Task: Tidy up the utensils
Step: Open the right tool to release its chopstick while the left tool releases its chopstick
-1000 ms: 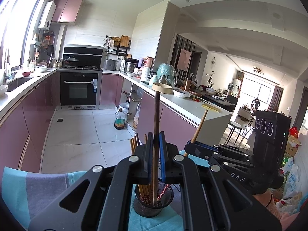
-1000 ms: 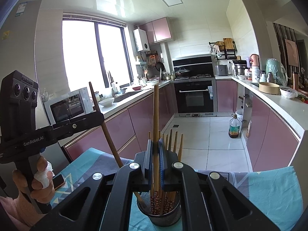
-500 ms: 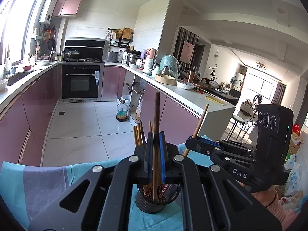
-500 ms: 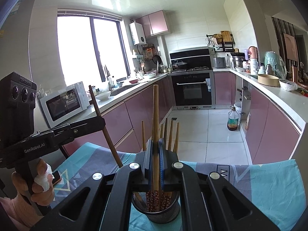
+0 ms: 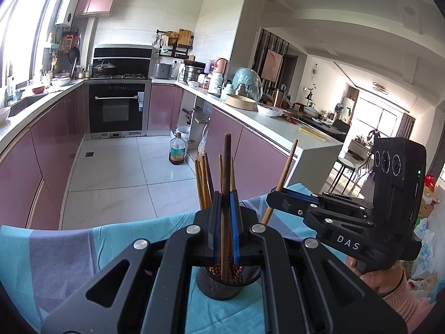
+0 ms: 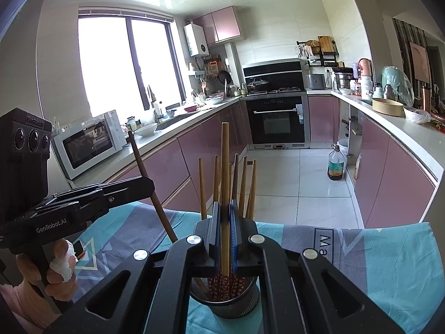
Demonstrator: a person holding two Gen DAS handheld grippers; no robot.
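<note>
Gripping a dark brown chopstick (image 5: 227, 167) between closed pads, the left gripper (image 5: 225, 222) holds it upright with its lower end inside the mesh holder (image 5: 219, 289). The right gripper (image 6: 225, 228) is likewise clamped on a light wooden chopstick (image 6: 224, 153), upright, its patterned lower end down in the same holder (image 6: 225, 303). That holder is a dark mesh cup standing on a teal and grey cloth (image 6: 389, 264) and already contains a bundle of chopsticks (image 6: 247, 183), tips down, tops fanned out above the rim. Both grippers meet over the cup from opposite sides; each appears in the other's view with a hand (image 6: 55, 267) on its grip. Beyond are pink kitchen cabinets (image 6: 194, 161), an oven (image 6: 276, 119) and a microwave (image 6: 89, 142).
</note>
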